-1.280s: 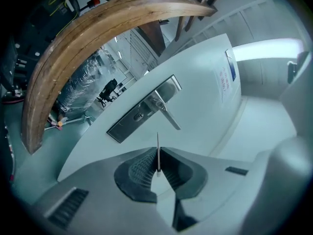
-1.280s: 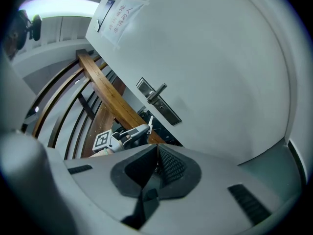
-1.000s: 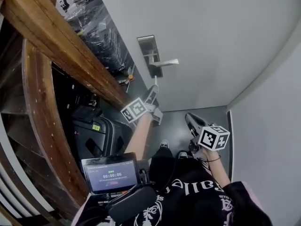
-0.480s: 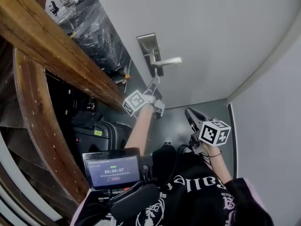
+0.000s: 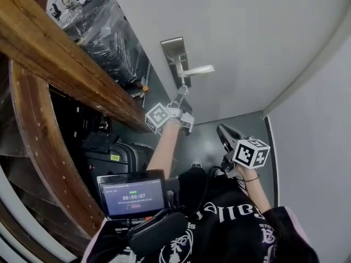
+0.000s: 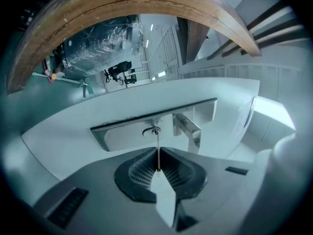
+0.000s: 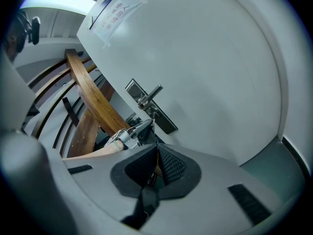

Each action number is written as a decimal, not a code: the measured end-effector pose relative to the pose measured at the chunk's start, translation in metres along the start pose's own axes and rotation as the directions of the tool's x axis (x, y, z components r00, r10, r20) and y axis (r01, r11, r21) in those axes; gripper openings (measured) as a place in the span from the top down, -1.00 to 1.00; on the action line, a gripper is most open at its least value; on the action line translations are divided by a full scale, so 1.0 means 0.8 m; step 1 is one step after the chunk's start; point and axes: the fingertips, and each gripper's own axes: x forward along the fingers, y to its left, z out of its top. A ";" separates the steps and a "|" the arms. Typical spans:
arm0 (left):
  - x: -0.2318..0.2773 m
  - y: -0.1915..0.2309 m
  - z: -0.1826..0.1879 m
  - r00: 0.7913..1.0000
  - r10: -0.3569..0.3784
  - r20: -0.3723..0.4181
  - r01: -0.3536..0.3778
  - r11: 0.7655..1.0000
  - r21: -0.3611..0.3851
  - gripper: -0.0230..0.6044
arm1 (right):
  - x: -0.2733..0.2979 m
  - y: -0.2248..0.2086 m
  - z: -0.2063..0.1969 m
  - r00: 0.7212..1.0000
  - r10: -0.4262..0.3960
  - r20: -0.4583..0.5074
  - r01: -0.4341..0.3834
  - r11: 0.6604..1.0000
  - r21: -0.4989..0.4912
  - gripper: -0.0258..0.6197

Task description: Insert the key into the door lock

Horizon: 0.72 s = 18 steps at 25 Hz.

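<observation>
A steel lock plate with a lever handle sits on the white door. My left gripper is raised to it and is shut on a thin key. In the left gripper view the key's tip meets the round keyhole, below the handle. How far in it is I cannot tell. My right gripper hangs lower by the door's foot, jaws shut with nothing between them. The right gripper view shows the lock plate and the left gripper at it.
A thick wooden handrail runs close on the left, with plastic-wrapped goods behind it. A dark suitcase and a screen are below. A white wall closes the right side. A paper notice hangs on the door.
The left gripper has risen with the key from below the lock plate up to the keyhole. The right gripper has stayed about where it was.
</observation>
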 end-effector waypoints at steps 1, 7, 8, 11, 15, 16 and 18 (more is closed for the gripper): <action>0.000 0.000 0.001 1.000 -0.012 0.014 0.012 0.999 -0.030 0.85 | 0.000 0.000 -0.001 1.000 -0.004 0.001 0.004 1.000 0.002 0.86; -0.001 0.012 0.006 0.999 -0.009 0.039 0.012 0.997 -0.076 0.85 | 0.001 -0.002 -0.006 1.000 -0.020 0.002 0.020 1.000 0.006 0.86; 0.001 0.012 0.008 0.999 -0.011 0.037 0.014 0.997 -0.080 0.85 | 0.002 -0.003 -0.007 1.000 -0.023 0.001 0.023 1.000 0.006 0.86; 0.006 0.009 0.006 1.000 -0.015 0.025 0.018 0.993 -0.116 0.85 | 0.003 -0.006 -0.012 0.999 -0.034 -0.005 0.034 0.999 0.008 0.86; 0.006 0.002 0.003 0.997 -0.041 0.065 0.058 0.956 -0.286 0.85 | 0.003 -0.004 -0.013 0.999 -0.038 -0.006 0.038 0.999 0.009 0.86; 0.006 0.001 0.004 0.996 -0.041 0.082 0.065 0.942 -0.329 0.85 | 0.003 -0.004 -0.013 0.999 -0.039 -0.006 0.039 0.999 0.010 0.86; 0.007 0.002 0.006 0.994 -0.039 0.099 0.074 0.923 -0.377 0.85 | 0.004 -0.007 -0.014 0.999 -0.043 -0.007 0.043 0.999 0.011 0.86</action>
